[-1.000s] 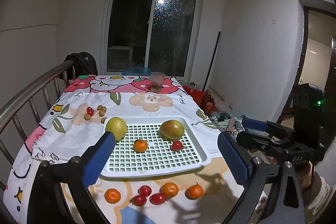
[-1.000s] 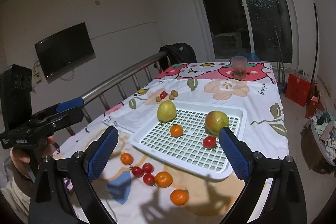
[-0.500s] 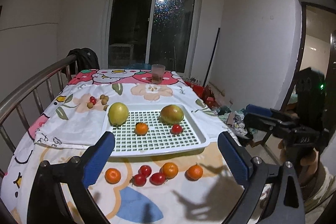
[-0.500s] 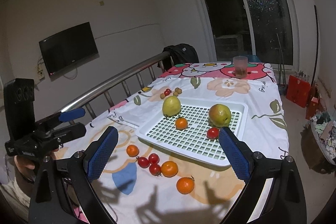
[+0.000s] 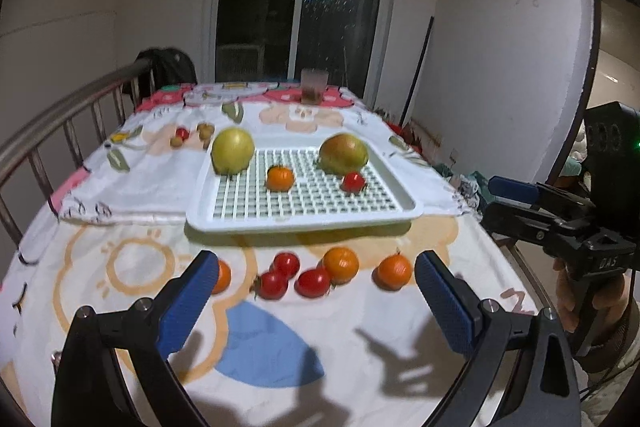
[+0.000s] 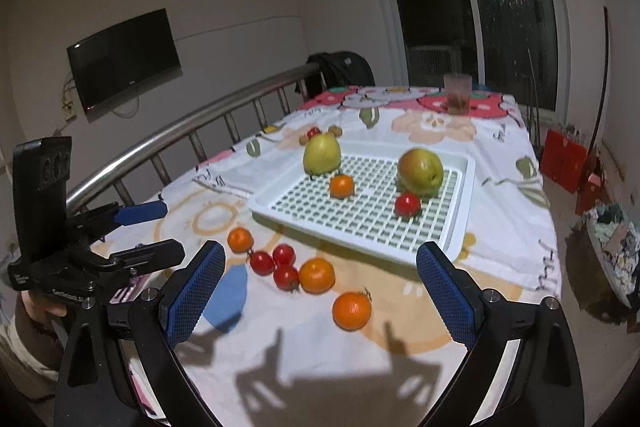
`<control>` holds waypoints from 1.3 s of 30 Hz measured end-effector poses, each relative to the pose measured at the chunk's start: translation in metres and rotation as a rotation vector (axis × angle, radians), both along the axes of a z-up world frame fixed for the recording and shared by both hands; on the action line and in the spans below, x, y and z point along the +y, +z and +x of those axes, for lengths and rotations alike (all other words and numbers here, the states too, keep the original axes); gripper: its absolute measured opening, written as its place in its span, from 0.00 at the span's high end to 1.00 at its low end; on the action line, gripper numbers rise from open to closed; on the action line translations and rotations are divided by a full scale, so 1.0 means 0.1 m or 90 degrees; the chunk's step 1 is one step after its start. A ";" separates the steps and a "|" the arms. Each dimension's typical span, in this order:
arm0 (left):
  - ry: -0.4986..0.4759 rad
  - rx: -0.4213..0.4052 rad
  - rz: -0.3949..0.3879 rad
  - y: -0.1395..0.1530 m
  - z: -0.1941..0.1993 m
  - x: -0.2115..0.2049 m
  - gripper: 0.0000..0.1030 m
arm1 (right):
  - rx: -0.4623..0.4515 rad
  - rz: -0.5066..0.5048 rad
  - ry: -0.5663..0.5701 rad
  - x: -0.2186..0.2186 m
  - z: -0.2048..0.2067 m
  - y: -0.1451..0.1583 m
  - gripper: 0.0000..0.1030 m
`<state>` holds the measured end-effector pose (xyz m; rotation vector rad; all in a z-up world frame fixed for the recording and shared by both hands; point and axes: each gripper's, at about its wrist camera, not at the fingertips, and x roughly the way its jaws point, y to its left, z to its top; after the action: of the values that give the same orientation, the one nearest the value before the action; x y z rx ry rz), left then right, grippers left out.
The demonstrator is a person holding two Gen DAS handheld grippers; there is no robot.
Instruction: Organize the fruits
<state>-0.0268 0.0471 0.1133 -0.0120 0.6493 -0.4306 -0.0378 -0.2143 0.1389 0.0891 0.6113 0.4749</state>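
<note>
A white grid tray (image 5: 304,221) (image 6: 460,227) holds a yellow-green apple (image 5: 233,150), a green-red apple (image 5: 344,153), a small orange (image 5: 280,178) and a cherry tomato (image 5: 353,181). In front of the tray lie three small oranges (image 5: 341,265) (image 6: 352,310) and three cherry tomatoes (image 5: 286,265) (image 6: 284,255) on the cloth. My left gripper (image 5: 316,303) is open and empty above the loose fruit. My right gripper (image 6: 320,297) is open and empty, near the same fruit; it also shows in the left wrist view (image 5: 516,199).
Small brown fruits and a red one (image 5: 192,137) lie left of the tray. A plastic cup (image 5: 314,86) stands at the far end. A metal rail (image 6: 192,135) runs along the left edge. The table drops off on the right (image 6: 548,227).
Both grippers have pulled back and tilted down; the loose fruit in front of the tray now sits between the fingers in both views. Both stay open.
</note>
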 end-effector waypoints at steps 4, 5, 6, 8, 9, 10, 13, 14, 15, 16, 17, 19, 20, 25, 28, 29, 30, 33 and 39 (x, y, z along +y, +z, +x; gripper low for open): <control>0.014 0.035 -0.005 -0.16 0.06 0.05 0.04 | 0.024 0.003 -0.006 0.00 0.04 -0.14 0.05; 0.019 0.044 -0.006 -0.20 0.07 0.07 0.04 | 0.029 0.002 -0.007 0.00 0.04 -0.17 0.05; 0.022 0.050 -0.007 -0.23 0.08 0.08 0.04 | 0.036 -0.001 -0.007 0.00 0.05 -0.21 0.05; 0.028 0.061 -0.005 -0.28 0.10 0.10 0.04 | 0.043 -0.008 -0.008 0.03 0.07 -0.26 0.05; 0.031 0.065 -0.005 -0.31 0.10 0.11 0.04 | 0.047 -0.011 -0.008 0.03 0.08 -0.28 0.05; 0.033 0.067 -0.005 -0.33 0.11 0.11 0.04 | 0.050 -0.012 -0.006 0.04 0.09 -0.30 0.05; 0.040 0.079 -0.004 -0.39 0.13 0.14 0.04 | 0.060 -0.015 -0.008 0.06 0.10 -0.37 0.05; 0.041 0.082 -0.004 -0.41 0.13 0.15 0.04 | 0.065 -0.015 -0.007 0.06 0.11 -0.39 0.05; 0.042 0.085 -0.003 -0.42 0.13 0.15 0.04 | 0.071 -0.015 -0.006 0.06 0.12 -0.42 0.05; 0.043 0.087 -0.003 -0.44 0.14 0.15 0.04 | 0.076 -0.016 -0.005 0.06 0.13 -0.44 0.05; 0.042 0.088 -0.002 -0.45 0.14 0.15 0.04 | 0.079 -0.016 -0.005 0.07 0.13 -0.46 0.05; 0.042 0.091 -0.001 -0.47 0.15 0.14 0.04 | 0.086 -0.016 -0.005 0.07 0.15 -0.49 0.05; 0.041 0.093 -0.001 -0.49 0.16 0.14 0.04 | 0.090 -0.016 -0.005 0.07 0.16 -0.51 0.05; 0.036 0.105 0.003 -0.56 0.20 0.12 0.09 | 0.111 -0.021 -0.002 0.09 0.21 -0.59 0.05; 0.033 0.115 0.005 -0.61 0.23 0.10 0.12 | 0.116 -0.029 0.000 0.12 0.22 -0.62 0.05; 0.032 0.117 0.005 -0.62 0.24 0.09 0.13 | 0.119 -0.031 0.001 0.12 0.23 -0.63 0.06; 0.032 0.120 0.004 -0.63 0.25 0.08 0.14 | 0.121 -0.032 0.002 0.12 0.24 -0.64 0.06; 0.029 0.128 0.001 -0.66 0.30 0.06 0.18 | 0.129 -0.034 0.003 0.13 0.27 -0.67 0.07; 0.027 0.140 -0.007 -0.70 0.37 0.03 0.25 | 0.150 -0.037 0.007 0.13 0.31 -0.75 0.12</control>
<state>0.0105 0.0502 0.0433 -0.0844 0.8617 -0.3953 -0.0065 -0.2010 0.0636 0.0875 0.8561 0.4612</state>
